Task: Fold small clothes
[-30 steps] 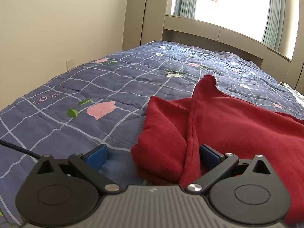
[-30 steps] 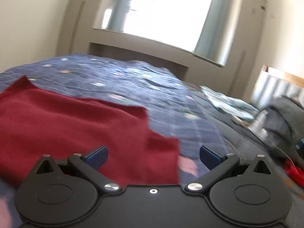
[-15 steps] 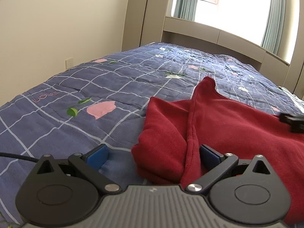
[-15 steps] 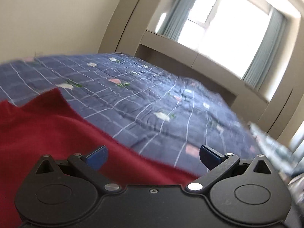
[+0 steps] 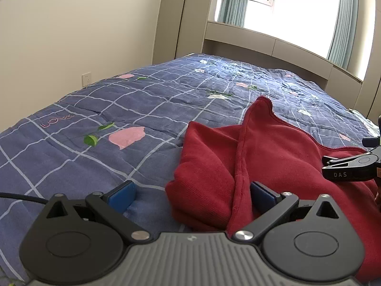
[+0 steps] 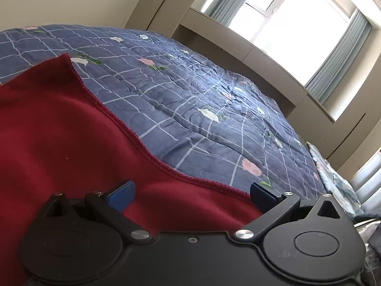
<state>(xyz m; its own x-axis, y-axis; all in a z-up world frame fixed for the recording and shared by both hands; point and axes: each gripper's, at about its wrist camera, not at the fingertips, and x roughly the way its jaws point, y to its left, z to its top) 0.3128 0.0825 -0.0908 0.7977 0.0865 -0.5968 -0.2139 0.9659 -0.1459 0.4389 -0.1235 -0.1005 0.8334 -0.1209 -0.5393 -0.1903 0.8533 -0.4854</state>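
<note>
Red garment [image 5: 273, 157] on bed, between spread left claw [image 5: 193, 196] fingers

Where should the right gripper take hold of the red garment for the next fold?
Probably the stitched hem edge of the red garment, pinched from the near side. It lies flat and exposed on the blue quilt, running between the open right gripper fingers. The left gripper, also open, faces the bunched fold.
</note>
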